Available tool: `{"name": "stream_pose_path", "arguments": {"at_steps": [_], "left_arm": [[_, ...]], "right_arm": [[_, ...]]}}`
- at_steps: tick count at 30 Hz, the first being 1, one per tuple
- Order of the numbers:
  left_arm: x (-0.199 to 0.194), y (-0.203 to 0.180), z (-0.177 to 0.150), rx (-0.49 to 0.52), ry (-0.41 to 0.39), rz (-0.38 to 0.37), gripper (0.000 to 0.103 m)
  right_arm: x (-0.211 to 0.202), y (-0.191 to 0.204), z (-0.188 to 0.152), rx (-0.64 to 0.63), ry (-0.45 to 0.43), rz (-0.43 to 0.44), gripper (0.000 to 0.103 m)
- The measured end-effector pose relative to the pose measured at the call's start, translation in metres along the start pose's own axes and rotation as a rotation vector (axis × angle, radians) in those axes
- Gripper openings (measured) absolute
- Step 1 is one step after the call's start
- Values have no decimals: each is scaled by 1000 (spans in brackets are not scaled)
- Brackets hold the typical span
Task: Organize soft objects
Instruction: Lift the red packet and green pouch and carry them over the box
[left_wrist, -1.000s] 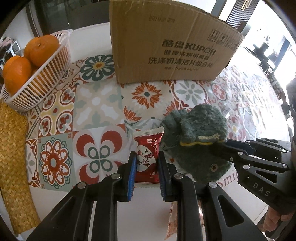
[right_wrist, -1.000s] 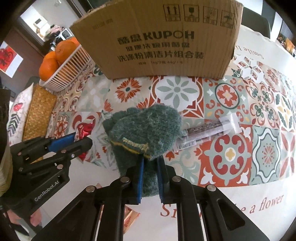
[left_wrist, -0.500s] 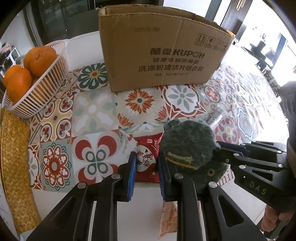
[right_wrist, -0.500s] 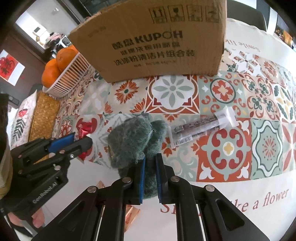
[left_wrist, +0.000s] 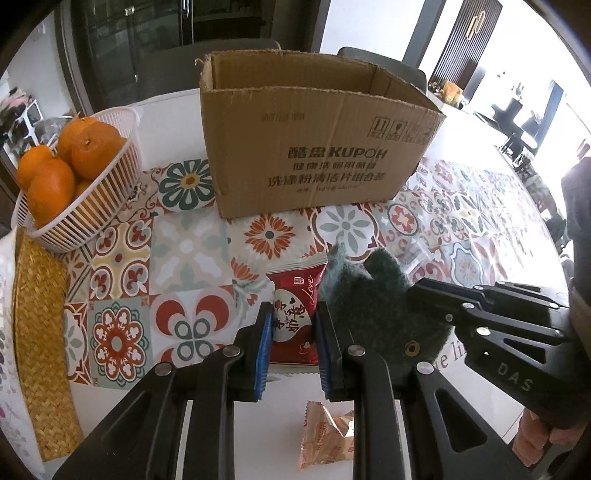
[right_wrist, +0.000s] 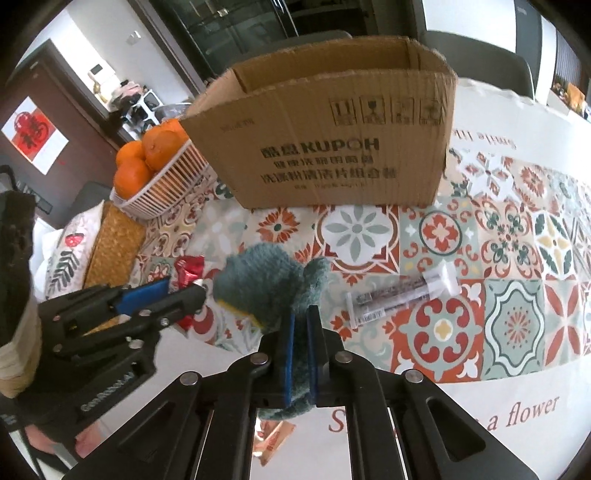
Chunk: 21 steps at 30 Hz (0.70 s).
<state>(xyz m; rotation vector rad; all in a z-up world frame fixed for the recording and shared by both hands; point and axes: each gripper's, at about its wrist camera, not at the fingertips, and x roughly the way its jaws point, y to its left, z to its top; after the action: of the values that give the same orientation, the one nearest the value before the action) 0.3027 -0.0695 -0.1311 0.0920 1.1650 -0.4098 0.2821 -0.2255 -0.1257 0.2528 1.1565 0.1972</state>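
Observation:
My left gripper (left_wrist: 291, 319) is shut on a red snack packet (left_wrist: 293, 314) and holds it above the patterned tablecloth. My right gripper (right_wrist: 300, 325) is shut on a dark green knitted glove (right_wrist: 273, 280), lifted off the table; the glove also shows in the left wrist view (left_wrist: 373, 310), right beside the red packet. An open cardboard box (left_wrist: 314, 136) stands behind them, also in the right wrist view (right_wrist: 332, 136). The left gripper appears in the right wrist view (right_wrist: 177, 291) at the left.
A white basket of oranges (left_wrist: 74, 173) stands at the back left beside a woven mat (left_wrist: 40, 325). An orange snack packet (left_wrist: 328, 439) lies below the grippers. A clear-wrapped stick pack (right_wrist: 399, 291) lies right of the glove.
Both grippers have risen with their loads and pulled back from the box; its open top is now visible. The glove hangs more bunched from the right gripper.

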Motion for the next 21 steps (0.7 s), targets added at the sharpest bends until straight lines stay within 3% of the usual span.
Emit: {"name": "stream_pose_path", "arguments": {"at_steps": [15,21], "left_arm": [[31,-9,-21,30,76,30,23],[36,-6,-23,21,93,26,23]], "right_arm": [[52,-32,-31,69,145,0,7],[63,-33,-29,59,158,6,15]]}}
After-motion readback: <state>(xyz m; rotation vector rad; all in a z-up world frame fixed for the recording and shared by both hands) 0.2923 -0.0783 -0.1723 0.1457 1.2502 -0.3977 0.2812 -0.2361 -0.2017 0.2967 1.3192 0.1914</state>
